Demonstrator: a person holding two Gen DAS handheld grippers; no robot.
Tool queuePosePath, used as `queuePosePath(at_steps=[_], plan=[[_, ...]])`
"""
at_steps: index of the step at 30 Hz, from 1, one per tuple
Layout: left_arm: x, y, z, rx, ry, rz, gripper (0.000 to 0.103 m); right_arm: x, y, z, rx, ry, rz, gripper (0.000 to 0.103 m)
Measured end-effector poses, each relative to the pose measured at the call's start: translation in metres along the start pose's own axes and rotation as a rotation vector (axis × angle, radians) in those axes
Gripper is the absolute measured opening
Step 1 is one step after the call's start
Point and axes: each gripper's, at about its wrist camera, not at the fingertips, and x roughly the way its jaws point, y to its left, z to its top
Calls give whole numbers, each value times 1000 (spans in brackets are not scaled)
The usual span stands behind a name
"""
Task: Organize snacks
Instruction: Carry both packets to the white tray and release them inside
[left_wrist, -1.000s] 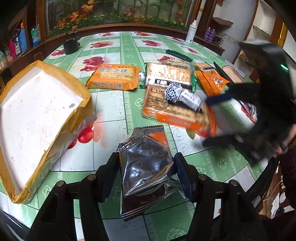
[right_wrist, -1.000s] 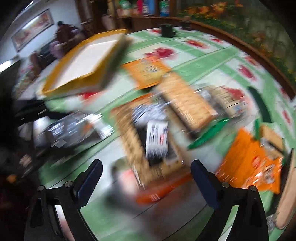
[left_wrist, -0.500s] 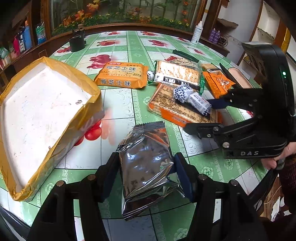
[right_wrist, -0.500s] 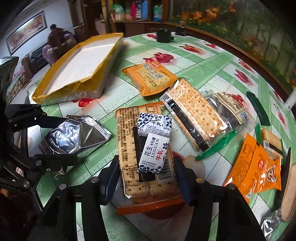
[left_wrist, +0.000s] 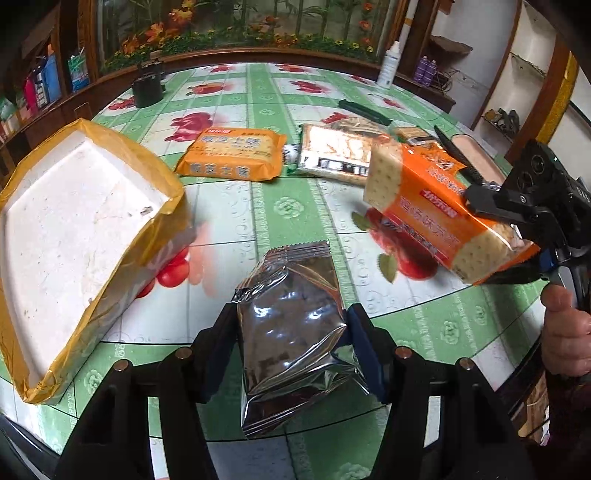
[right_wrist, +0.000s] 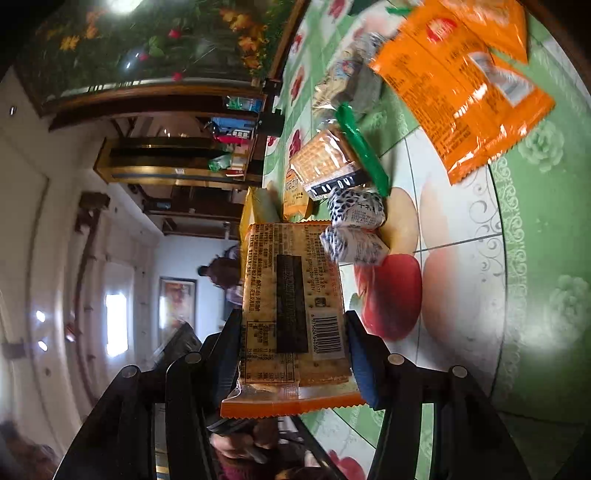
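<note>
My left gripper is shut on a silver foil snack packet just above the green flowered table, beside a white foam tray edged in yellow tape. To the right, my right gripper holds an orange cracker pack tilted in the air. Its jaws are still closing, and the pads press on the pack's sides near the barcode. Two small blue-and-white packets lie by the pack's far end.
An orange biscuit pack and a clear cracker pack lie mid-table. An orange snack bag and a green wrapper sit beyond. A black cup and a white bottle stand at the far edge. A hand grips the right tool.
The right gripper closed on the orange cracker pack, lifted it off the table and rolled it on its side; the two small packets came off its top. The left gripper stayed put.
</note>
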Motion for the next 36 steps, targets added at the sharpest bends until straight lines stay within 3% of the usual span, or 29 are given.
queuePosePath(at_steps=[6,13,17,21,27,36], plan=[[-14,-4,3,11,-38,5,60,-7,43,-1,-196,-38,-113,58],[-38,6,10,-11,-98,29,60,16,84,-16,-487,-64,-377,58],[-55,20,13,-36,-141,46,60,31,111,-28,-638,-82,-471,58],[-73,42,15,-73,-182,79,60,36,127,-35,-711,-77,-485,58],[-92,93,17,-170,-228,140,60,78,160,-25,-771,-30,-460,58],[-85,176,44,-271,-236,256,60,187,201,5,-783,83,-427,58]])
